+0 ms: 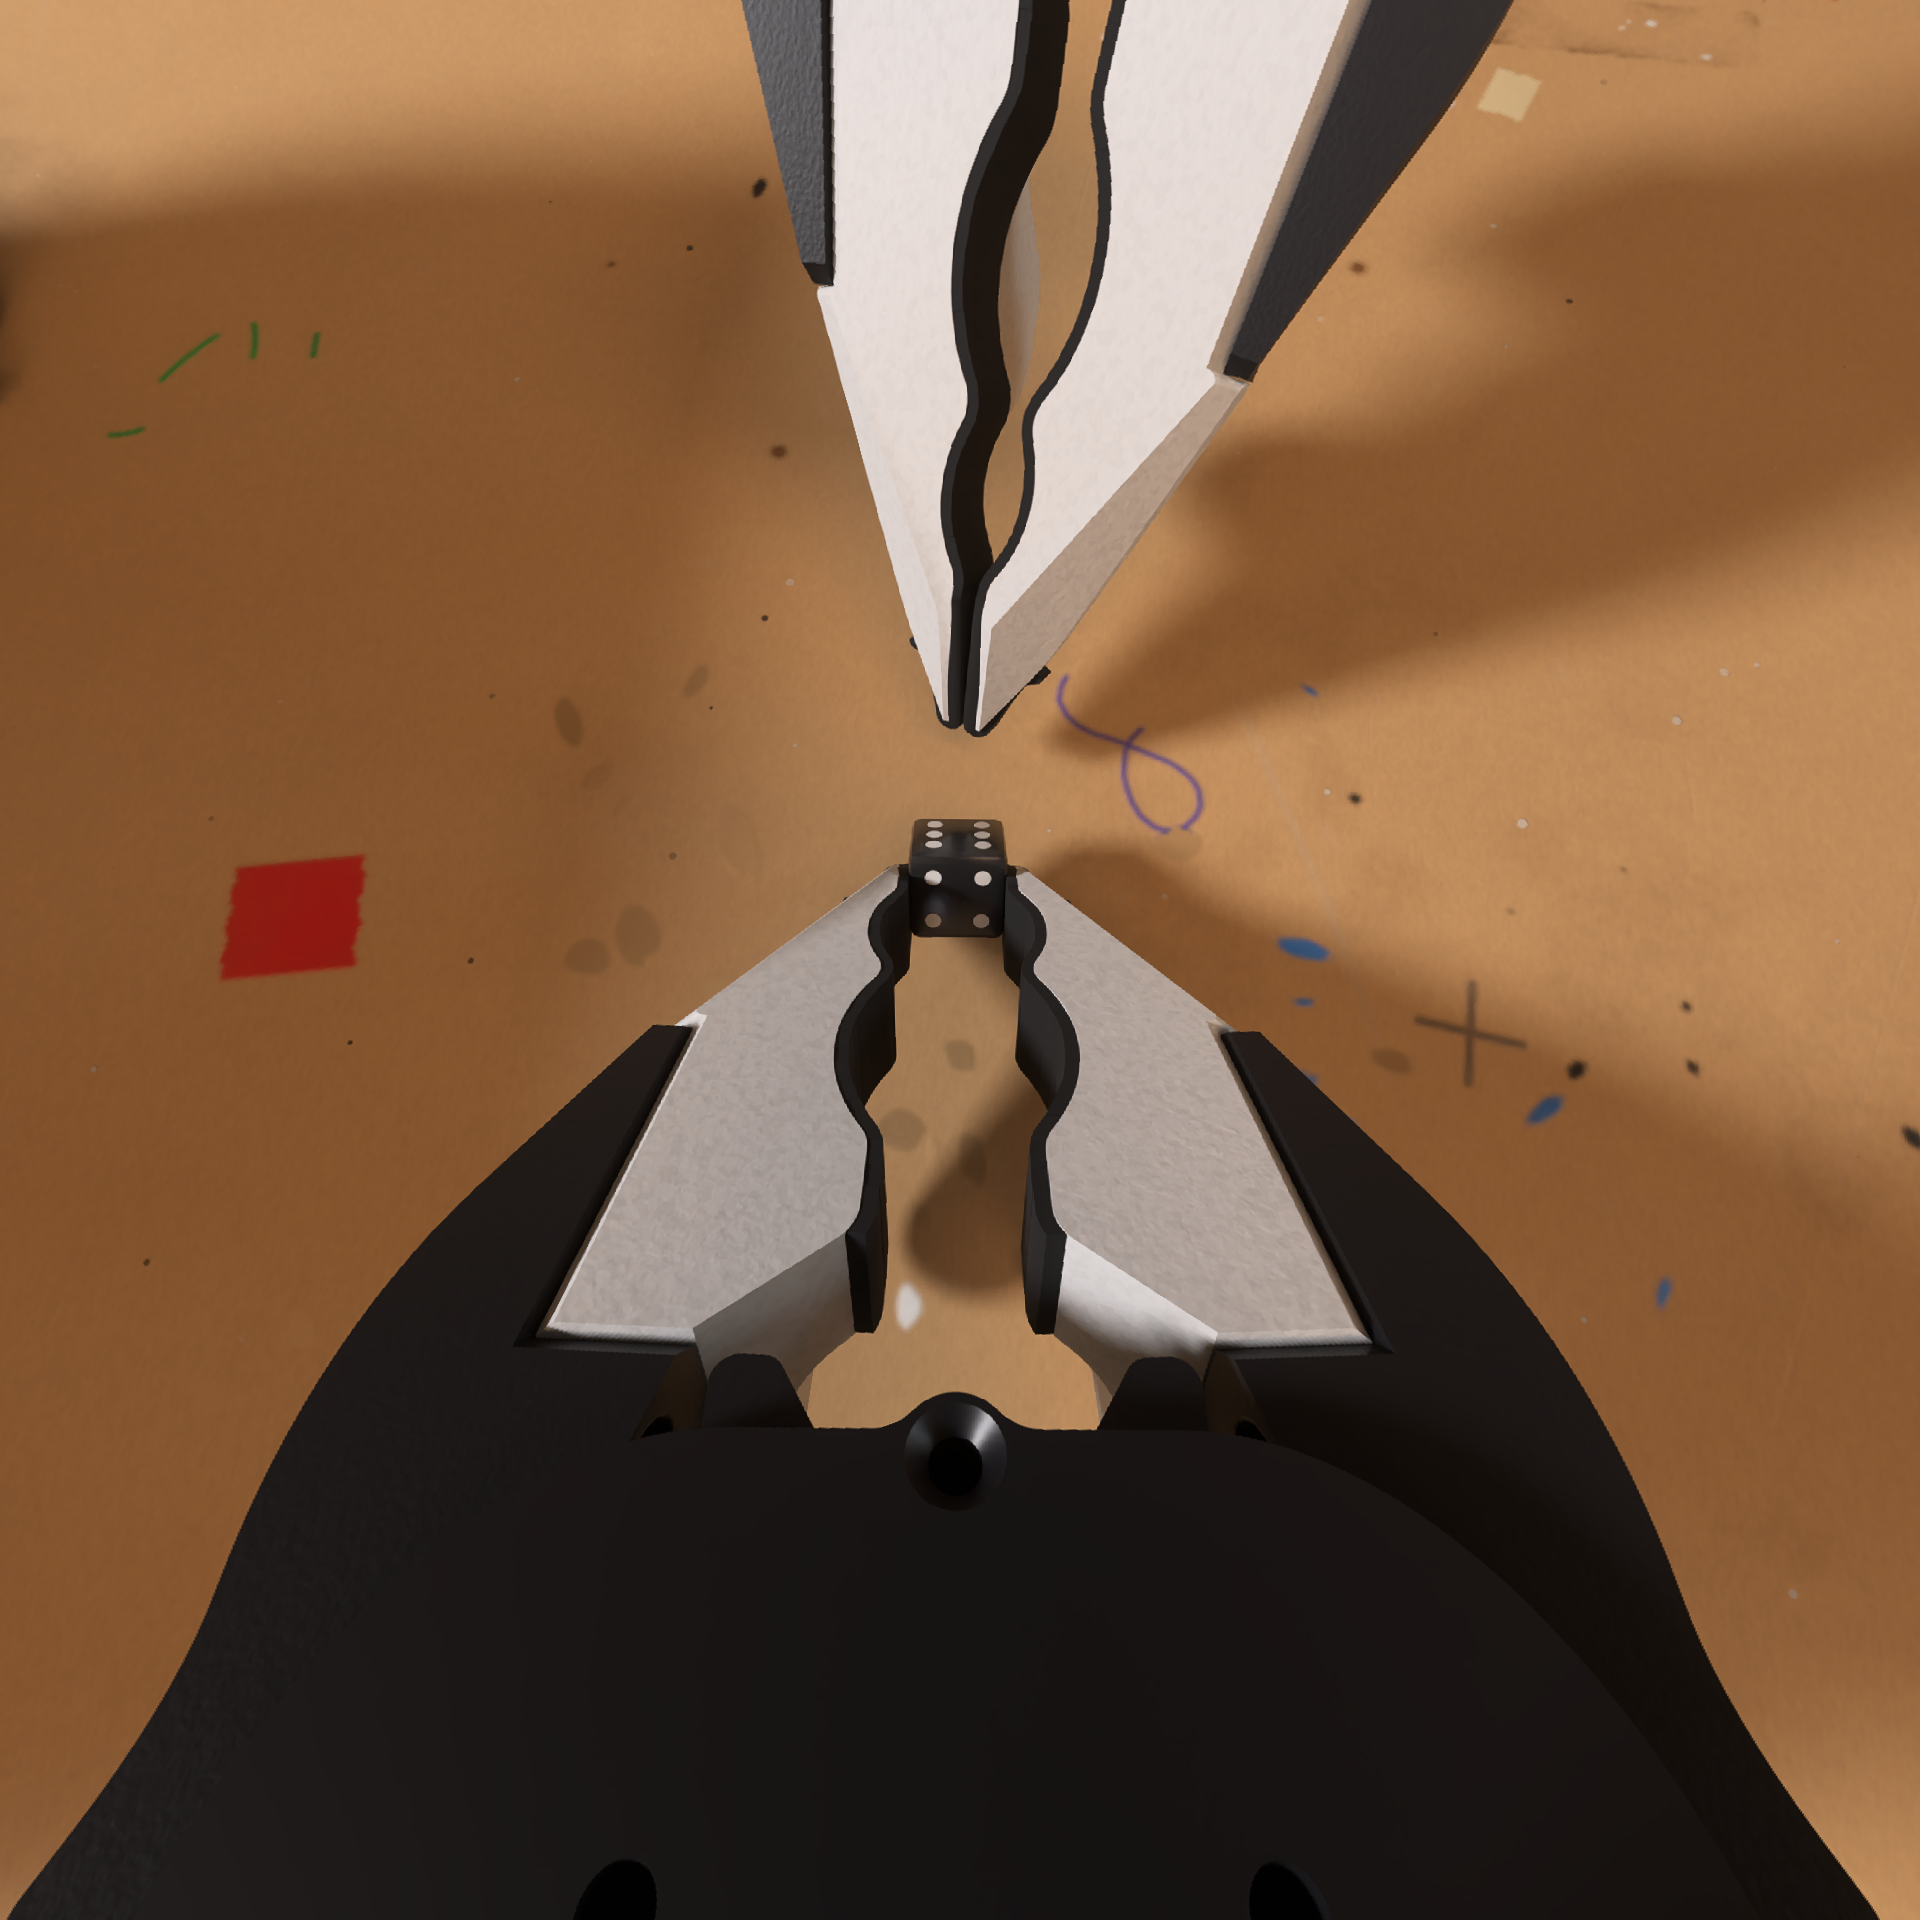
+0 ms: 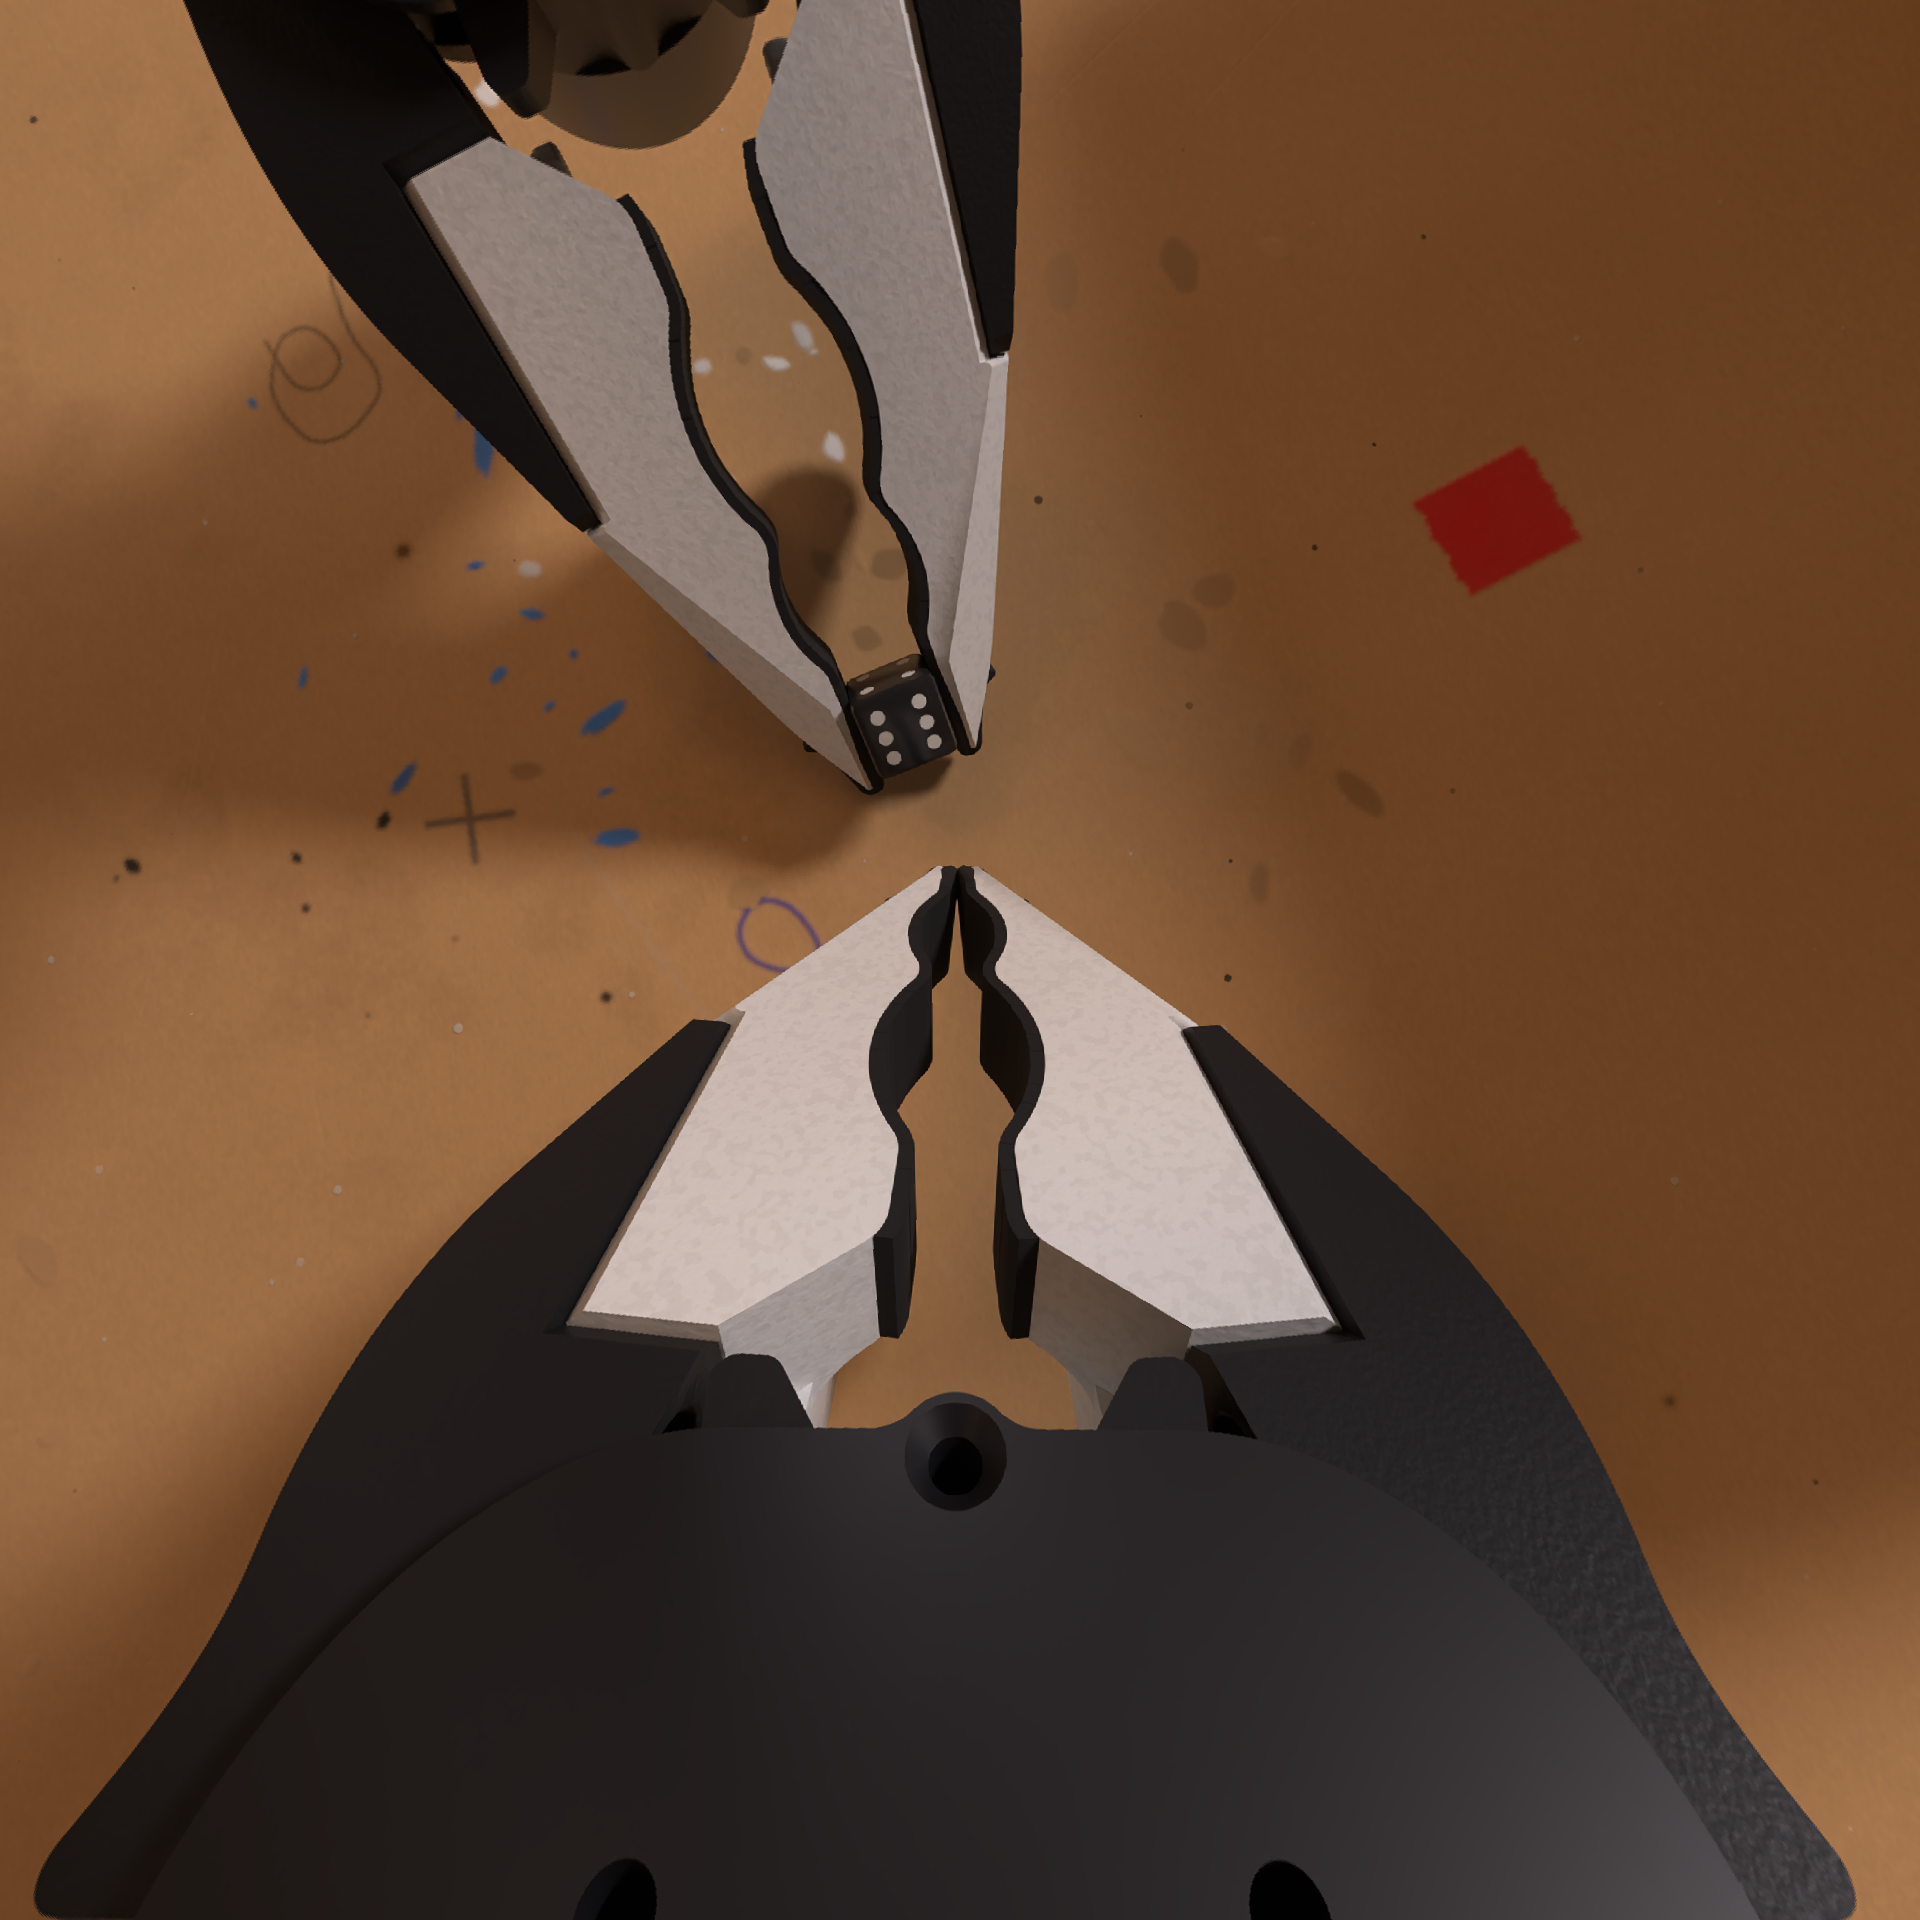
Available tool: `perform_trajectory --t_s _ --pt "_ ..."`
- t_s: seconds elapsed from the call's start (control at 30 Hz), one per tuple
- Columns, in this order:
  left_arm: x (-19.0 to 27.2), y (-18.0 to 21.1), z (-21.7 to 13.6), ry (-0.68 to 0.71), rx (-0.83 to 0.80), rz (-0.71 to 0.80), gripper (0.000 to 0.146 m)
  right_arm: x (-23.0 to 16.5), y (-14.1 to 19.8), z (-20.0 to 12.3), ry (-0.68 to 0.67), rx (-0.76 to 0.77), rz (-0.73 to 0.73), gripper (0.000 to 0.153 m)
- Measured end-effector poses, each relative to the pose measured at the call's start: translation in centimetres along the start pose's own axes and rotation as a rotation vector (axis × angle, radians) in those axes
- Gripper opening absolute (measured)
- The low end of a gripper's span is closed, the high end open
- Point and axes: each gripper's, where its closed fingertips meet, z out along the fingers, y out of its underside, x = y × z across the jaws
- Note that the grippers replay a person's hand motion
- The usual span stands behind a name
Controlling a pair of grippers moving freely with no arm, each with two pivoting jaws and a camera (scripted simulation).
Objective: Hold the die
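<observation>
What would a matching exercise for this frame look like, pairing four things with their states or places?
Column 1:
1. left claw
2. right claw
3. die
4. red patch

Column 2:
A. flat on the table, off to one side
B. shut, with nothing in it
C. pinched between two fingertips
D. shut on a small black cube

Pairs: 1-D, 2-B, 3-C, 4-A
</observation>
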Motion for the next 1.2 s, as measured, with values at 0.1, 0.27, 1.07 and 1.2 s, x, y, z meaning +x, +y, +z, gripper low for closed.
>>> perform_trajectory --t_s 0.1,0.27,1.07,1.2 --pt "0.0 0.0 0.0 0.003 0.0 -0.002 0.016 0.05 0.01 0.02 -0.01 -0.003 0.008 0.0" --pt "-0.01 0.0 0.02 0.005 0.0 -0.005 0.016 0.38 -0.03 -0.32 -0.016 -0.035 -0.071 0.003" --pt "-0.04 -0.03 0.05 -0.004 0.003 0.012 0.016 0.18 -0.05 0.27 -0.25 -0.184 -0.272 0.005" --pt "-0.04 -0.03 0.05 -0.003 0.003 0.012 0.016 0.17 -0.06 0.31 -0.26 -0.184 -0.266 0.005"
